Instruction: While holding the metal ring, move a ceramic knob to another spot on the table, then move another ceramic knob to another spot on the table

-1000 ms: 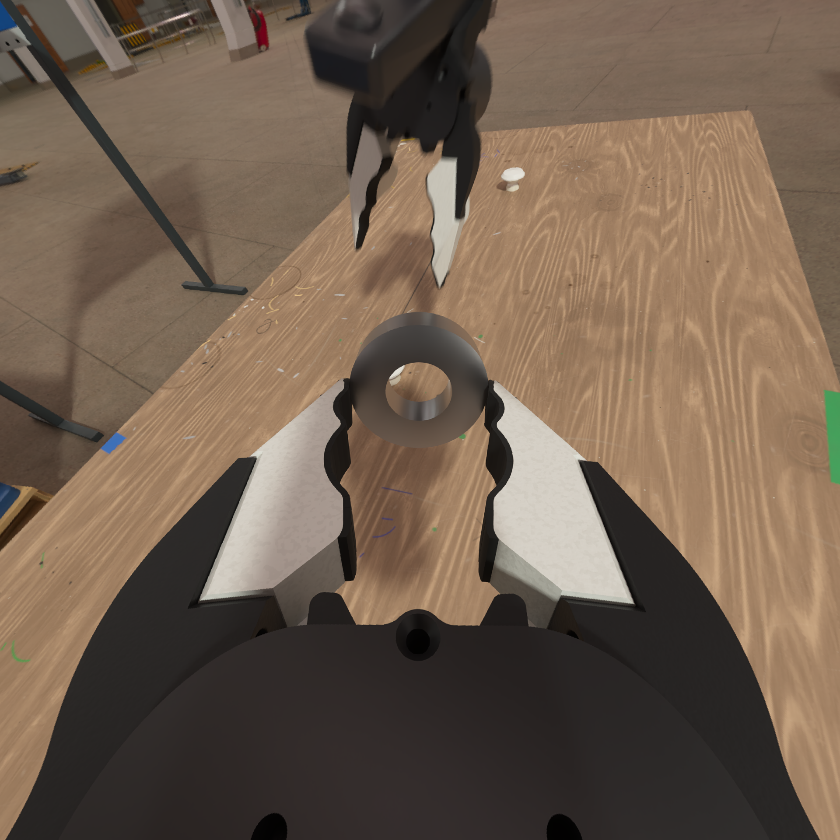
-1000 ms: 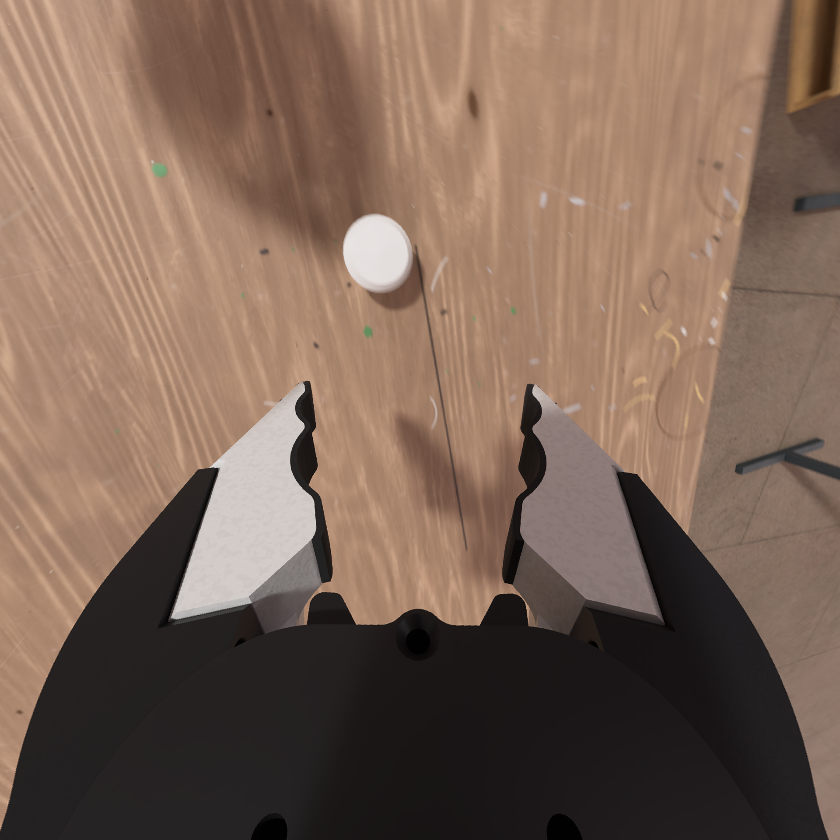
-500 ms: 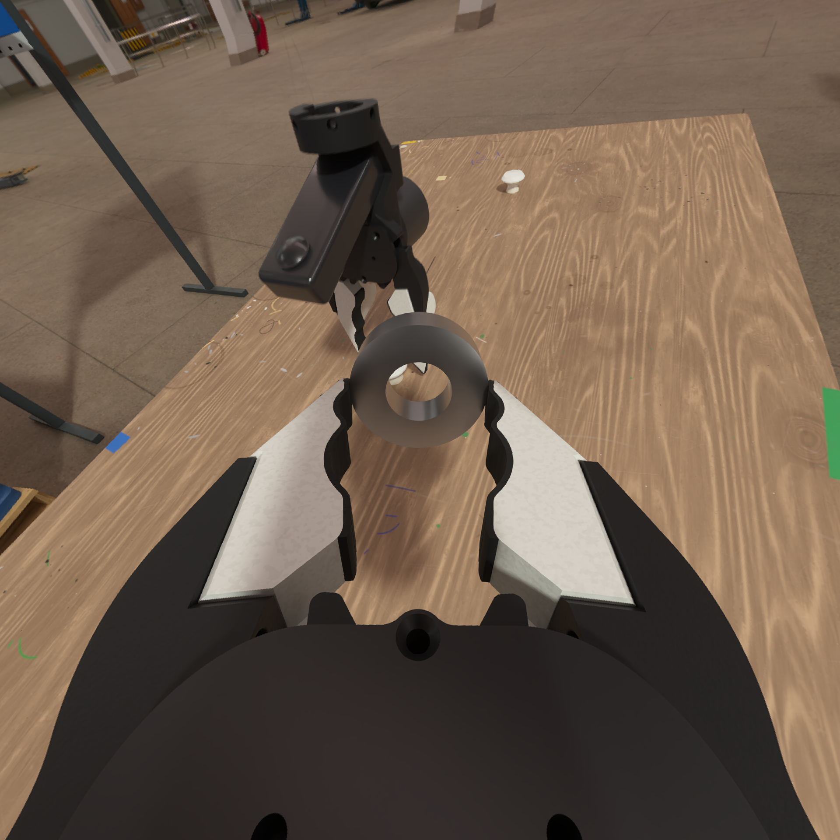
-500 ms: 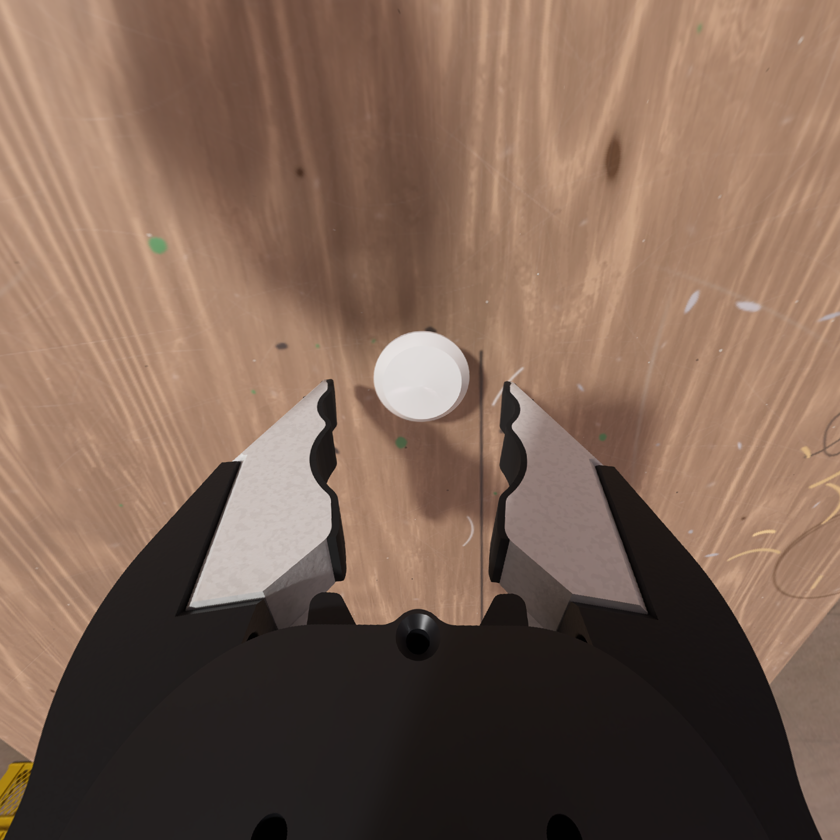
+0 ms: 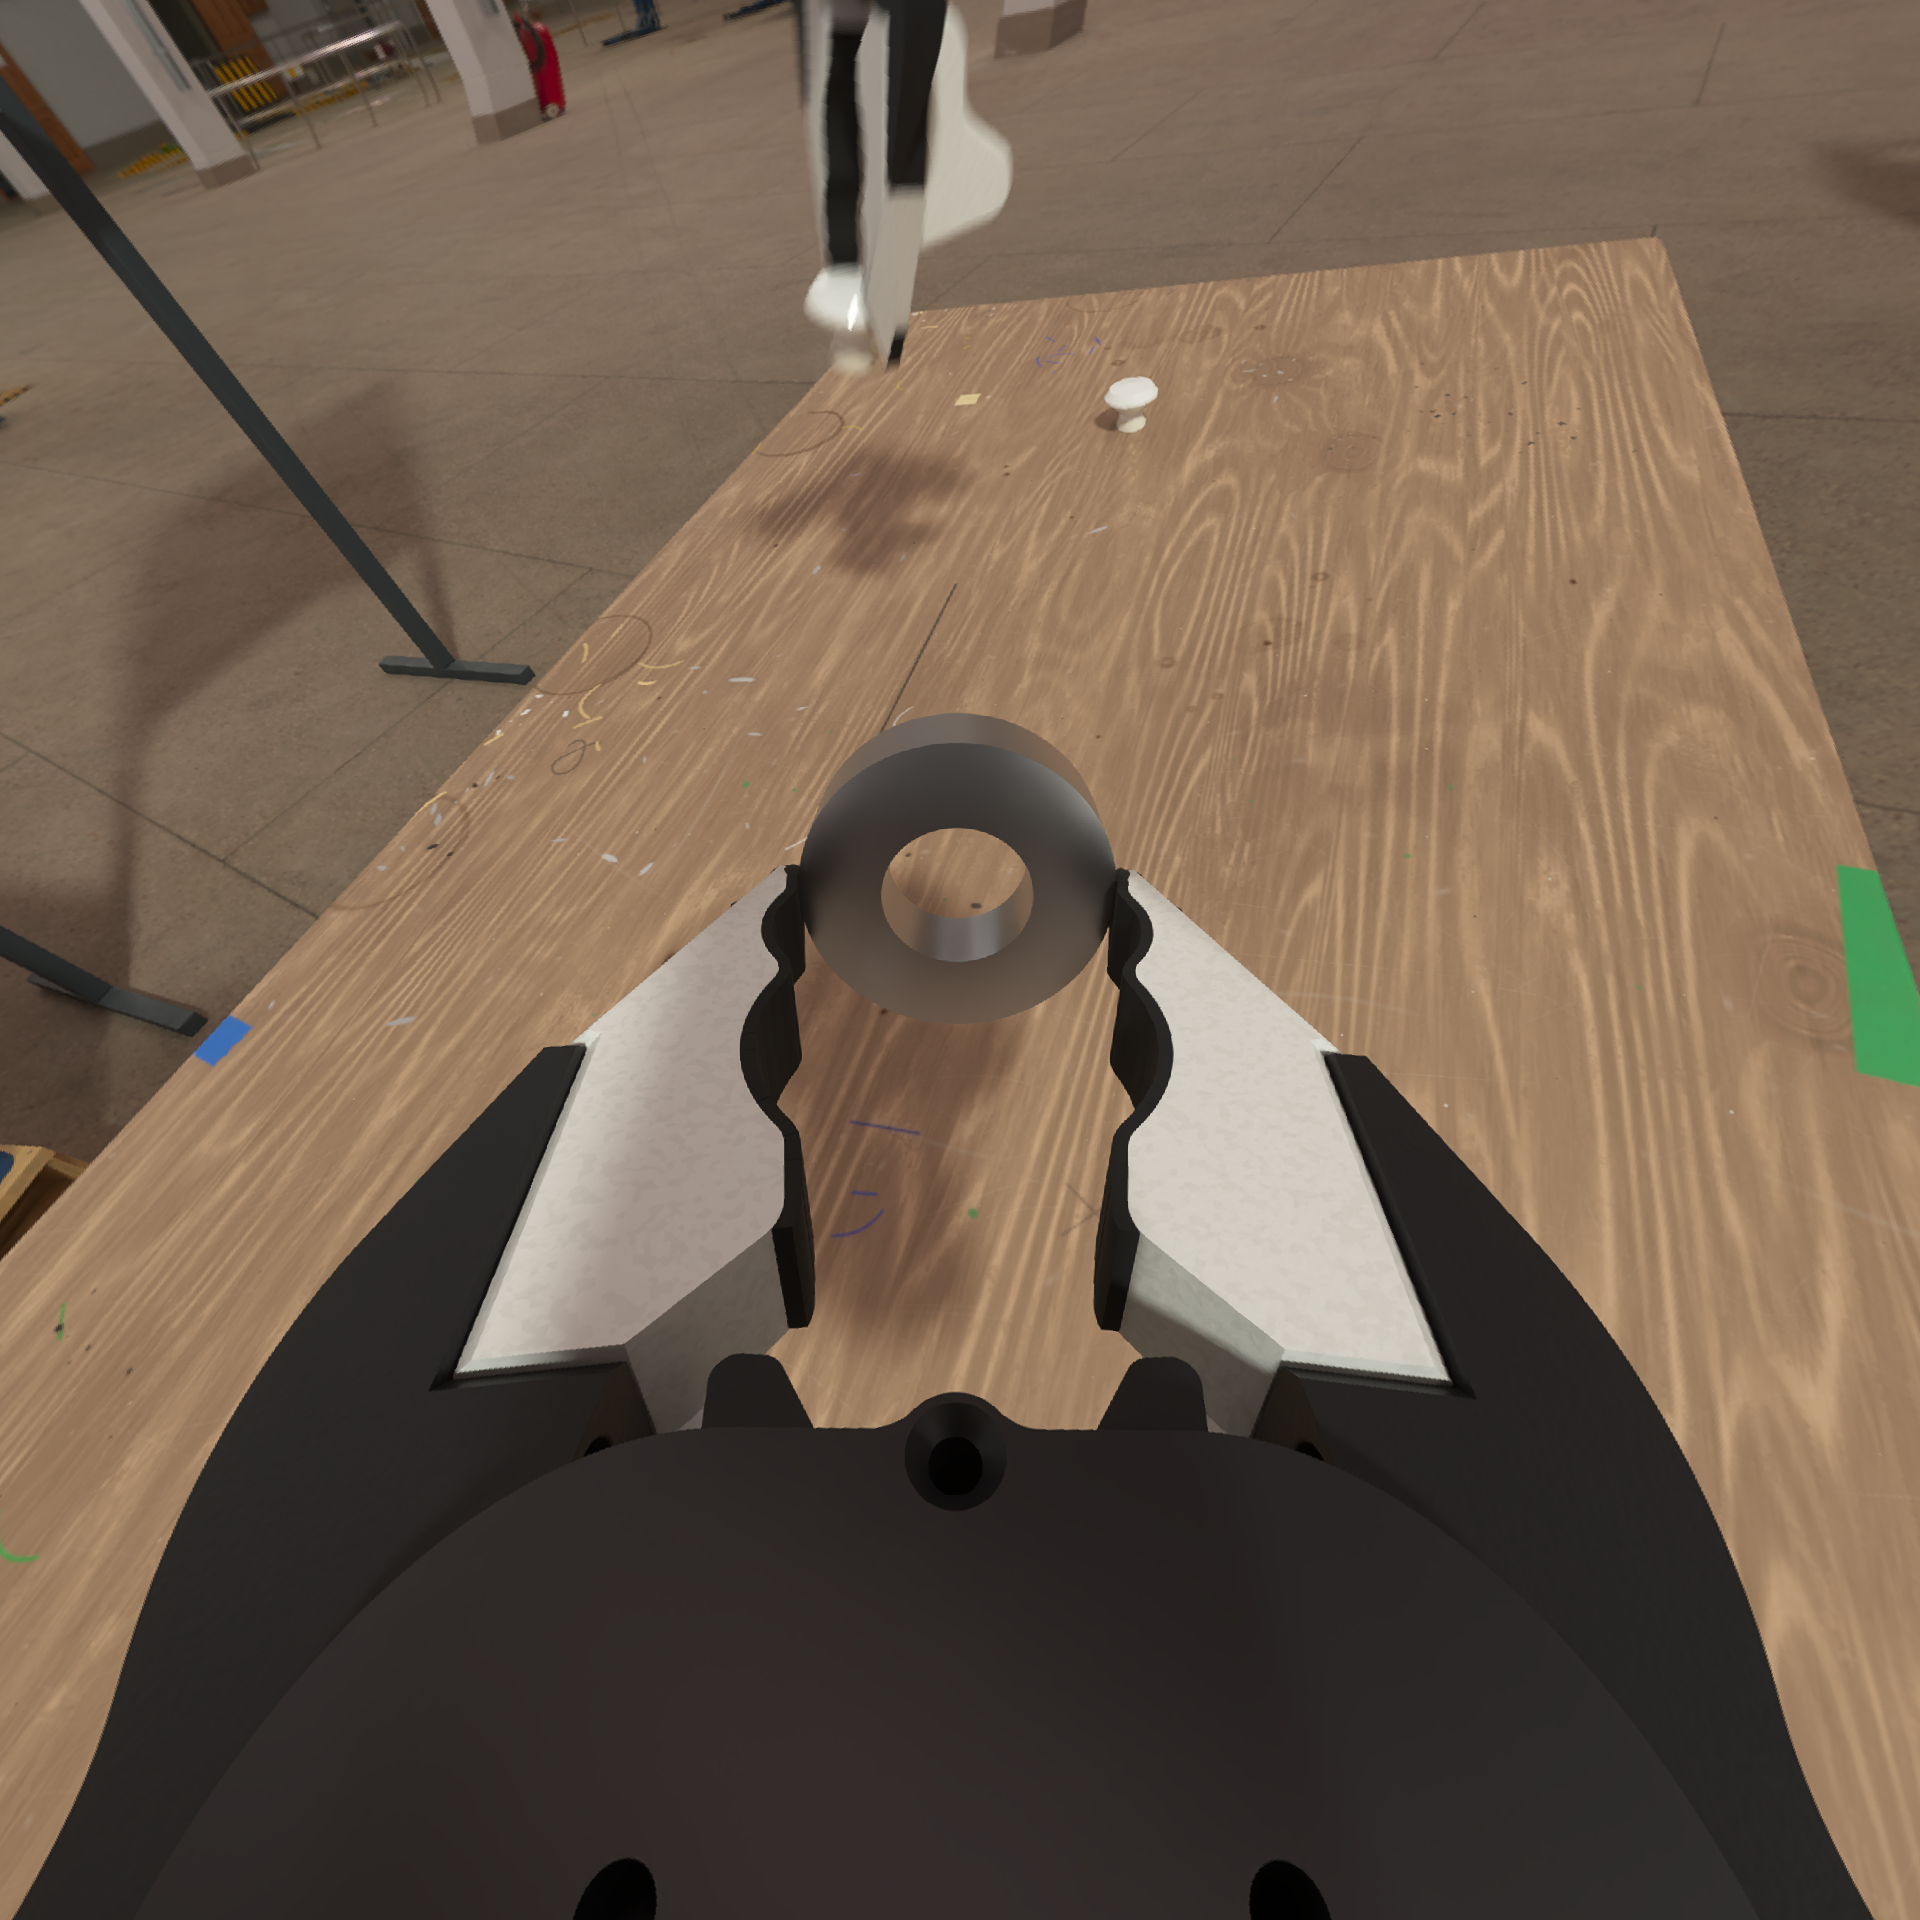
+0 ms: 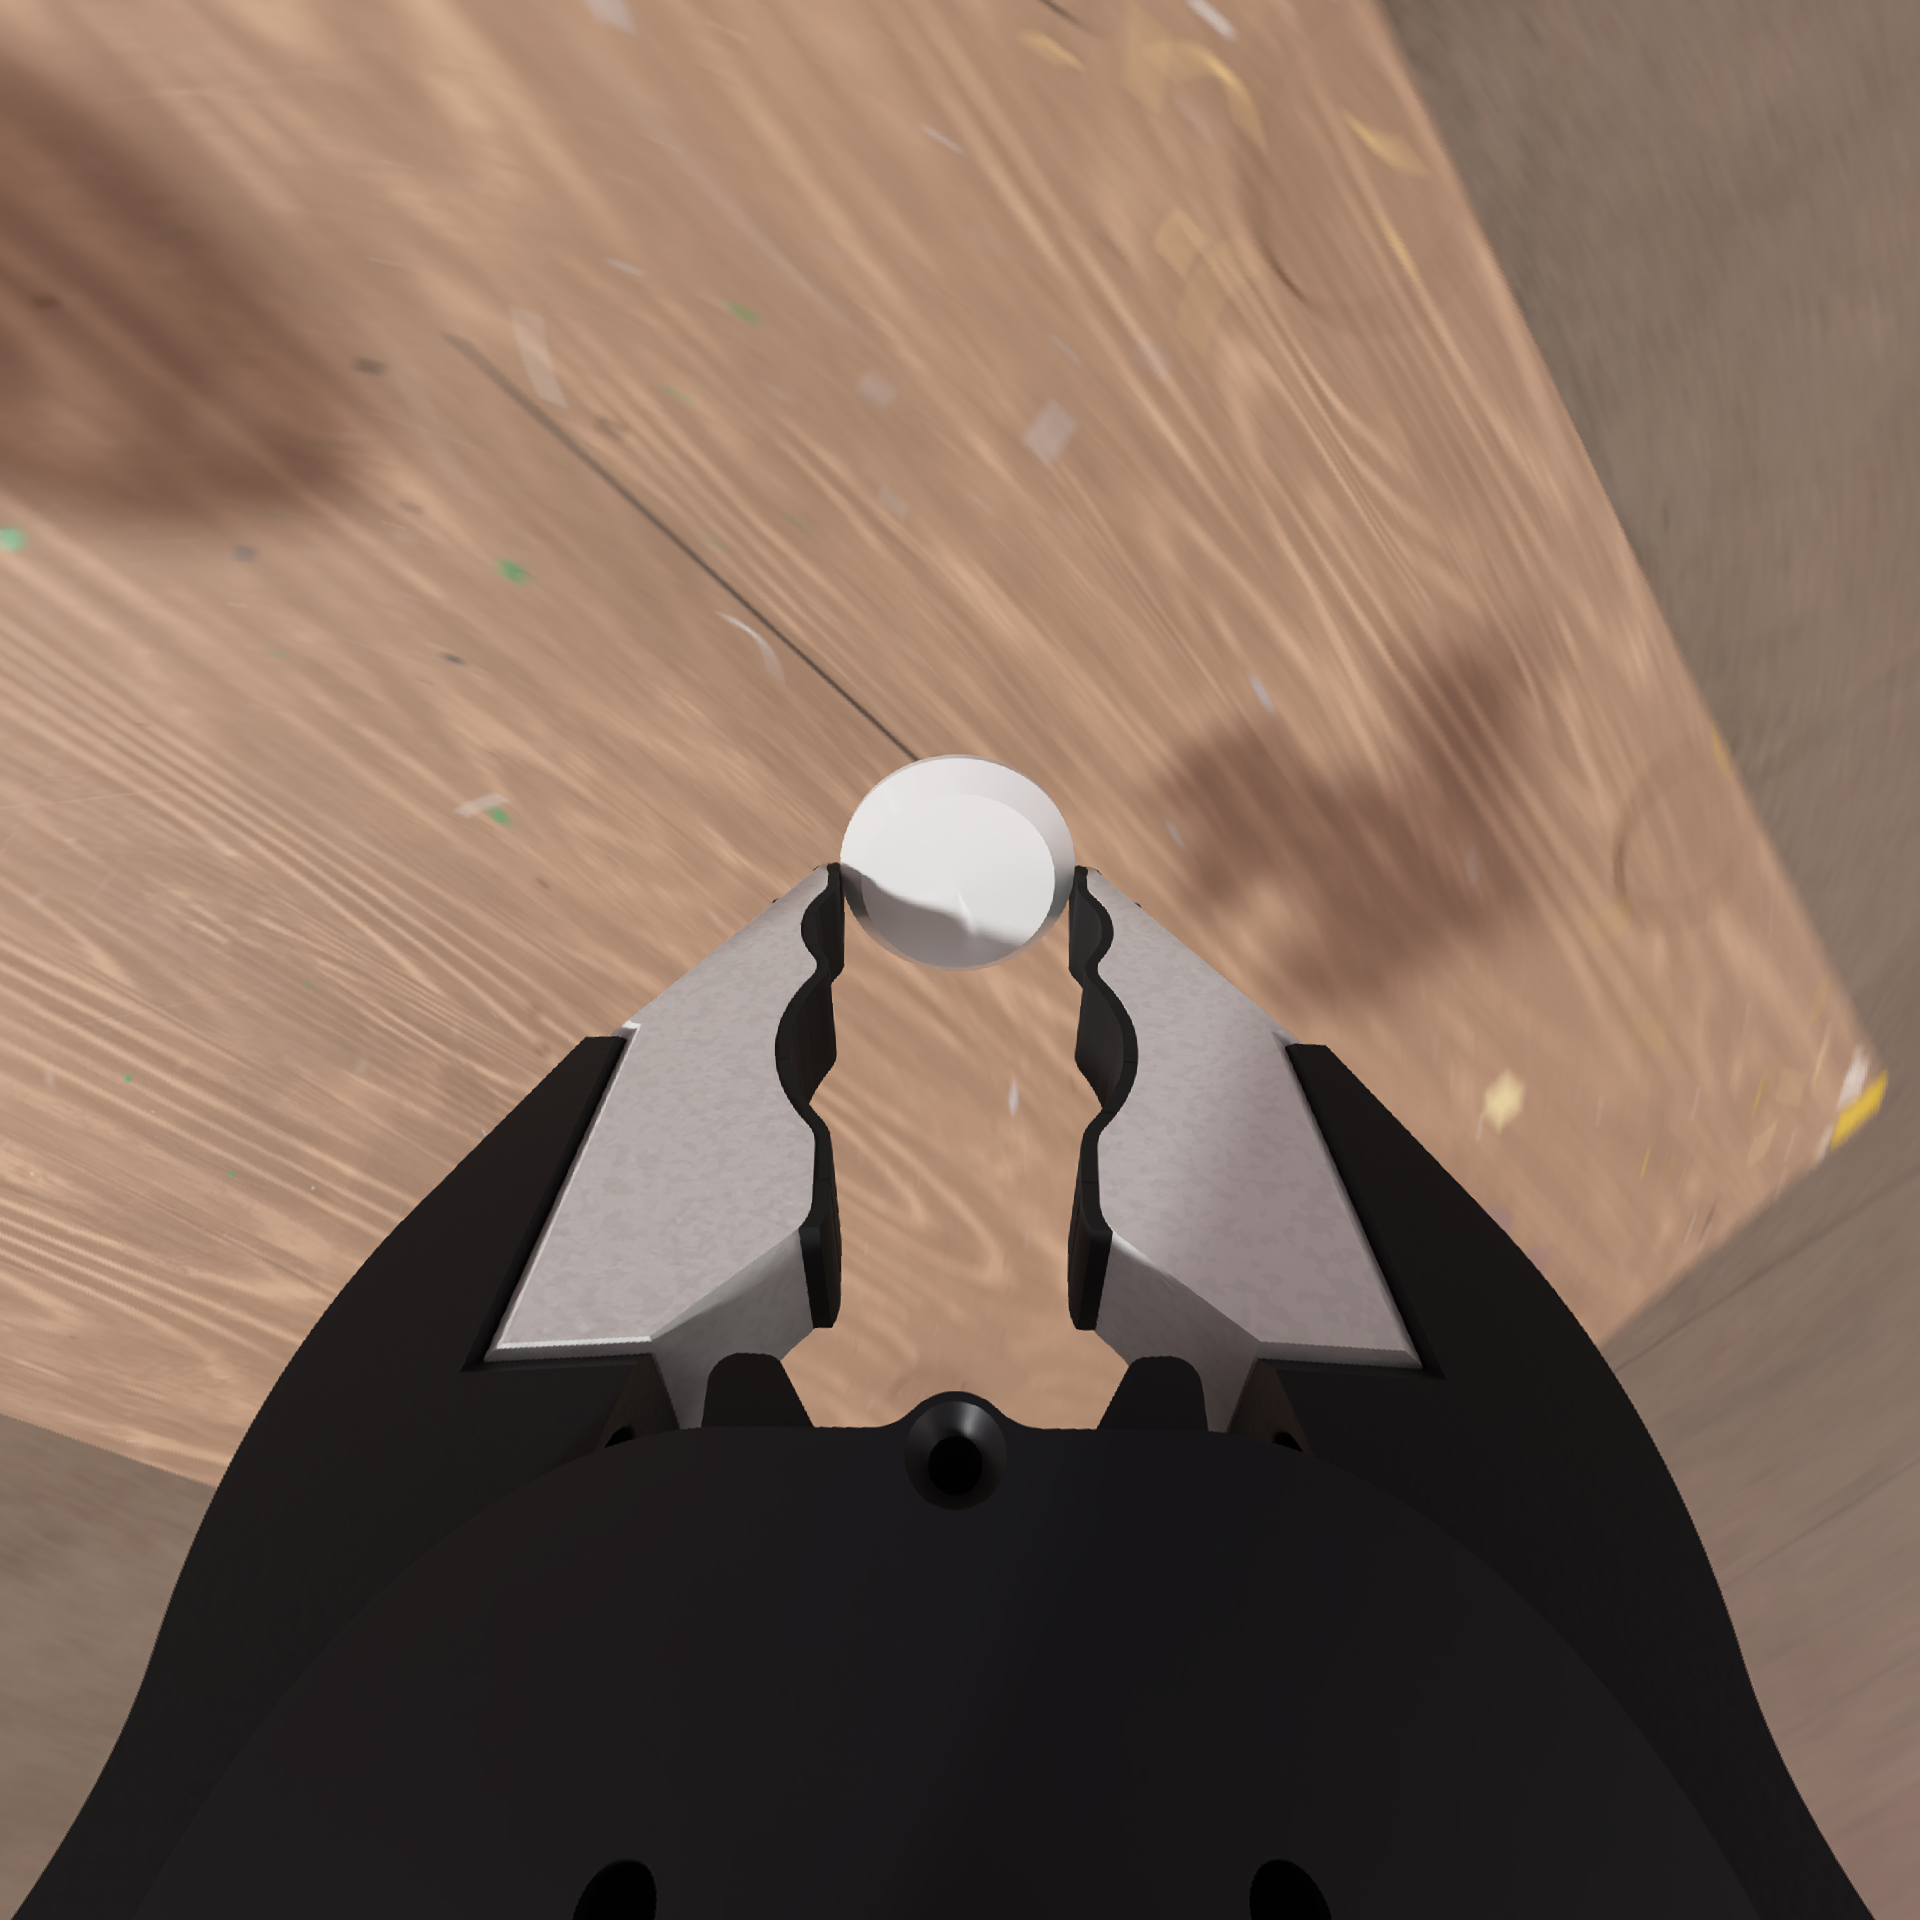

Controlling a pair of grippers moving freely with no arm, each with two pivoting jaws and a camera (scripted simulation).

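My left gripper (image 5: 954,894) is shut on the grey metal ring (image 5: 862,914) and holds it upright above the wooden table (image 5: 1351,831). My right gripper (image 6: 954,883) is shut on a white ceramic knob (image 6: 951,862), lifted above the table. In the left wrist view that right gripper (image 5: 868,322) shows blurred, high over the table's far left corner, with the knob (image 5: 834,299) between its fingertips. A second white ceramic knob (image 5: 1129,402) stands upright on the far part of the table.
A dark slanted pole with a flat foot (image 5: 457,668) stands on the floor left of the table. Green tape (image 5: 1875,977) marks the table's right edge, blue tape (image 5: 221,1040) its left edge. The table's edge (image 6: 1621,665) lies close right of the held knob.
My right gripper closed on the near knob, lifted it off the table and carried it up toward the far left corner. My left gripper kept still with the ring.
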